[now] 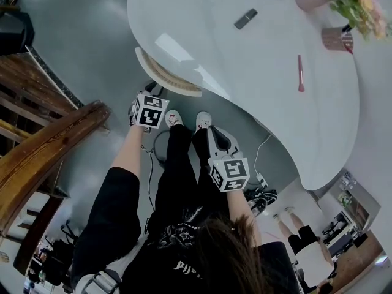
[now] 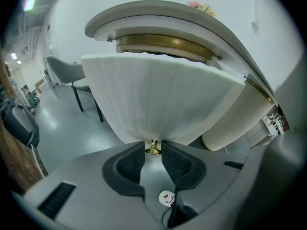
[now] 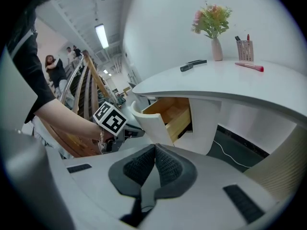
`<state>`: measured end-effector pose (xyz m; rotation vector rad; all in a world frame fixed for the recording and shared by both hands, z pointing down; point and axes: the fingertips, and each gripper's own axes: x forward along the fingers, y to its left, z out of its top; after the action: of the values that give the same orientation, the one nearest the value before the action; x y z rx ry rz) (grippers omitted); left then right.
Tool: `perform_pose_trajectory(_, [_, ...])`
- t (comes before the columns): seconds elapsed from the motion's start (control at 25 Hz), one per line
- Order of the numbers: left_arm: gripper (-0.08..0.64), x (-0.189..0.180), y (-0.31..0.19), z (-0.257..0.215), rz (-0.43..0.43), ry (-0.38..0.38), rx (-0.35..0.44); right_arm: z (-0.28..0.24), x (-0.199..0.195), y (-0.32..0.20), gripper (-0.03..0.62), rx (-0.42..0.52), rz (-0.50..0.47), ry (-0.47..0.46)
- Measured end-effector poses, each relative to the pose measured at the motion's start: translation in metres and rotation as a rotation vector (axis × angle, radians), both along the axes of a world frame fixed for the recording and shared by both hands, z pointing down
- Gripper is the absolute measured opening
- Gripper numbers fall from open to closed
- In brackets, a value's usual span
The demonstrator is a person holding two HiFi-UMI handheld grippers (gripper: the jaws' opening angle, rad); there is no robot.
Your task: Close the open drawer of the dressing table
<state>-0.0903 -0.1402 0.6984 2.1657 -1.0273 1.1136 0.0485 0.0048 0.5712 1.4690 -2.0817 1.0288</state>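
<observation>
Standing pulled out from beneath the curved white top of the dressing table [image 1: 245, 72], the drawer [image 1: 166, 75] is seen open at the table's rounded end, and its wooden inside is exposed in the right gripper view. Its ribbed white front [image 2: 163, 99] is faced squarely by the left gripper [image 2: 153, 143], whose jaws are clenched on the small brass knob [image 2: 153, 150] at the lower edge of that front; the knob is pinched between both dark pads. The right gripper [image 3: 154, 150] is held apart from the drawer, with its jaws pressed together and nothing between them. On the tabletop, well apart from the drawer, a pink stick [image 1: 300, 72], a dark flat case [image 1: 245, 18], a holder [image 1: 338, 39] and a vase of flowers [image 3: 213, 25] are set out. A wooden railing [image 1: 49, 152] is seen at the left of the head view, and the person's white shoes [image 1: 173, 119] are planted on the grey floor near the drawer.
</observation>
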Motion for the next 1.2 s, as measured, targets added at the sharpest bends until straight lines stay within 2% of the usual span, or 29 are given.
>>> perform_pose_trajectory(0.52, [0.118, 0.007, -0.008, 0.0, -0.019, 0.012, 0.0, 0.006, 0.0, 0.001, 0.026, -0.017, 0.006, -0.01])
perform_pose_trajectory(0.72, [0.118, 0.009, -0.013, -0.003, -0.01, 0.016, 0.002, 0.007, 0.0, 0.002, 0.026, -0.019, -0.024, 0.01])
perform_pose_trajectory(0.92, [0.118, 0.014, -0.017, -0.001, -0.009, 0.028, -0.001, 0.009, 0.005, 0.001, 0.026, -0.028, 0.017, -0.017])
perform_pose_trajectory(1.2, [0.118, 0.019, -0.023, -0.001, -0.028, 0.04, 0.015, 0.009, 0.006, 0.0, 0.026, -0.032, 0.006, -0.018])
